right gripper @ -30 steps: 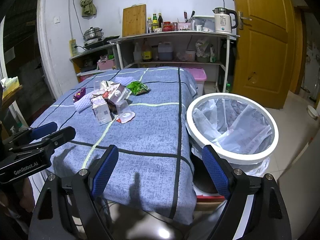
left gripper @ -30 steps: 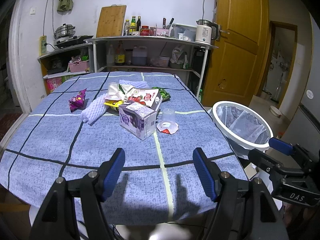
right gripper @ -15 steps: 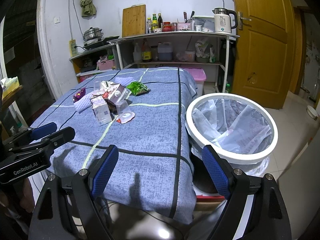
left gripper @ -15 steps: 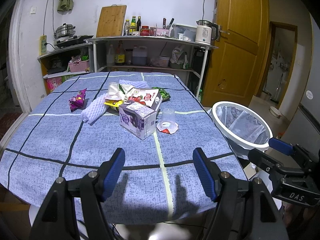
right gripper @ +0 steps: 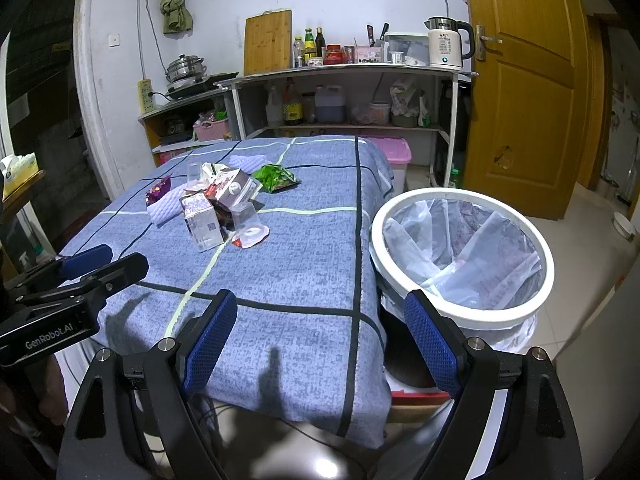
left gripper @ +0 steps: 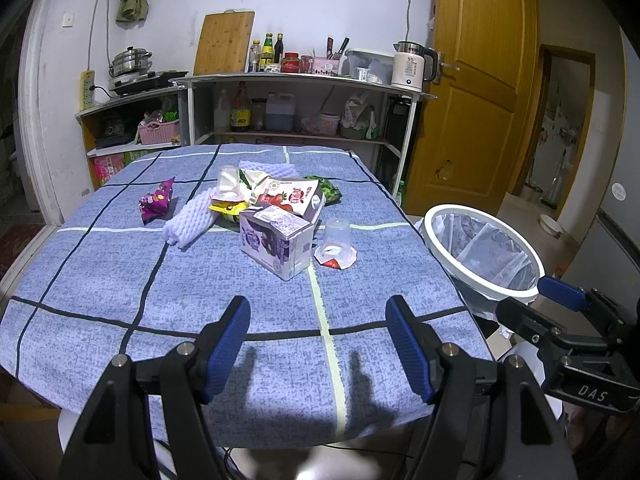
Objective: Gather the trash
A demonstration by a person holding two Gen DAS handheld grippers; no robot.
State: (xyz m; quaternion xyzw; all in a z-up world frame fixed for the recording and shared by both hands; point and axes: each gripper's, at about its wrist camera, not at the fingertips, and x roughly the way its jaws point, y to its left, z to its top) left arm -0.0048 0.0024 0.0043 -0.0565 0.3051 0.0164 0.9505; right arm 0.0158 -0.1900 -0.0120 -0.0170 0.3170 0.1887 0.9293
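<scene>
Where crumpled, trash pile (left gripper: 264, 216) tabletop-centred

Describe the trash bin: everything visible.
The trash bin is round, with a white rim that looks like plastic, lined with a thin translucent bag whose edge spills out under the rim. It stands on the tiled floor, upright, close against the blue tablecloth's hanging edge. No trash is visible inside. Neither gripper touches it.
</scene>
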